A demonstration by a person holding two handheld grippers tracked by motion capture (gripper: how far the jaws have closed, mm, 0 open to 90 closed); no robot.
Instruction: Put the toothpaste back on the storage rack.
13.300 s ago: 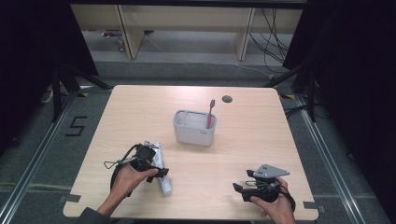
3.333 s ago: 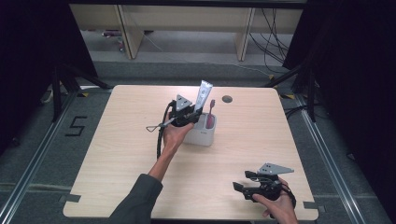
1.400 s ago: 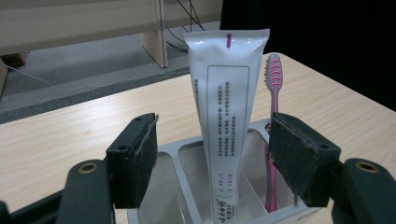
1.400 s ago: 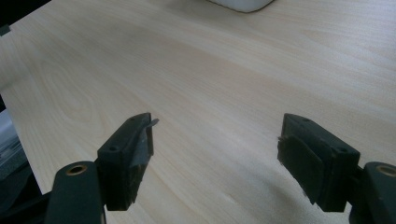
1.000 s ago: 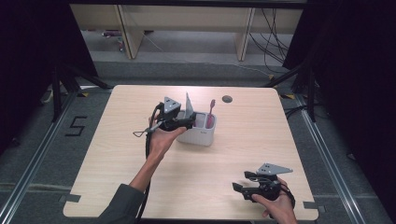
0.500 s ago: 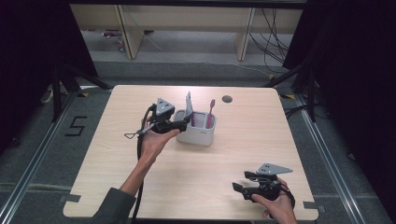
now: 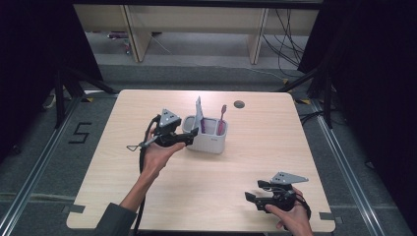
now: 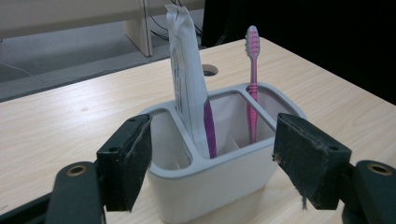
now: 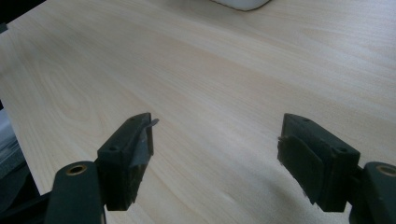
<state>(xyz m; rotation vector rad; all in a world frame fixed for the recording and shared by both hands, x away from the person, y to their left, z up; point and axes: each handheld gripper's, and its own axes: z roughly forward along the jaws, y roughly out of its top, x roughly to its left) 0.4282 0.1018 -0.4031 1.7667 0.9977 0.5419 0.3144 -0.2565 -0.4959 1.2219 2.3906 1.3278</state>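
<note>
The left gripper [image 8: 212,161] is held with its jaws apart and nothing clamped between them; the jaws have just been opening, and a white holder [image 8: 219,179] is seen between and just beyond the two black pads, which stand clear of its walls. In the holder's middle compartment a white tube [image 8: 187,79] with a purple lower end is stood upright, leaning slightly. In the compartment beside it a pink toothbrush [image 8: 252,84] is stood with its bristles uppermost. In the high view the left gripper [image 7: 189,137] is placed at the holder's [image 7: 211,142] left side, near the middle of the table [image 7: 147,196], with the tube [image 7: 198,114] and the toothbrush [image 7: 221,120] rising above the rim. The right gripper [image 9: 215,154] is held with jaws wide apart over bare wood, nothing between them. In the high view the right gripper [image 7: 253,196] is found near the table's front right corner, well apart from the holder.
</note>
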